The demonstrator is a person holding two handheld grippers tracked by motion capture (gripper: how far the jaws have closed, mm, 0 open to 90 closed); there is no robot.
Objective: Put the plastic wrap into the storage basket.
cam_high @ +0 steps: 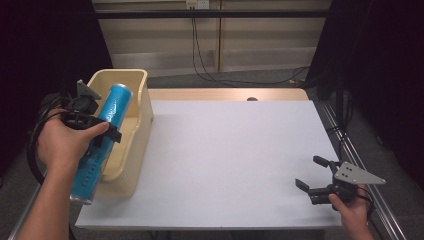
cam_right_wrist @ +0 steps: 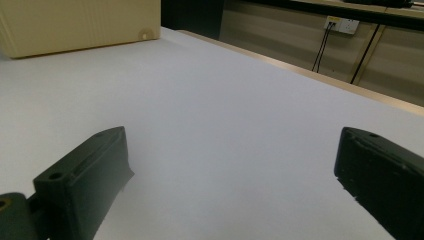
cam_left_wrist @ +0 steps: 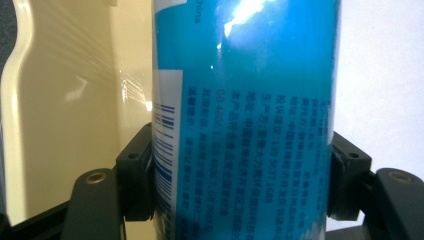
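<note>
White board covers the desk (cam_high: 230, 160), with a cream basket (cam_high: 141, 107) at its left edge. The left gripper (cam_high: 97, 127) pinches a tall blue can (cam_high: 102, 140) around its middle, both pads pressed on its sides; the can's long axis tilts over the basket's near-left rim, top leaning toward the far side. Well apart at the near-right corner, the right gripper (cam_high: 311, 175) rests with jaws spread and nothing between them

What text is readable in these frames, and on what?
"GB 4806.1" with further characters cut off: small print on the blue can, sideways in the left gripper view.
A long digit string beside it: too blurred to quote.
Lines of Chinese print: too small to read.
Barcode on the white panel: digits not legible.
White lettering along the can in the high view: unreadable.
</note>
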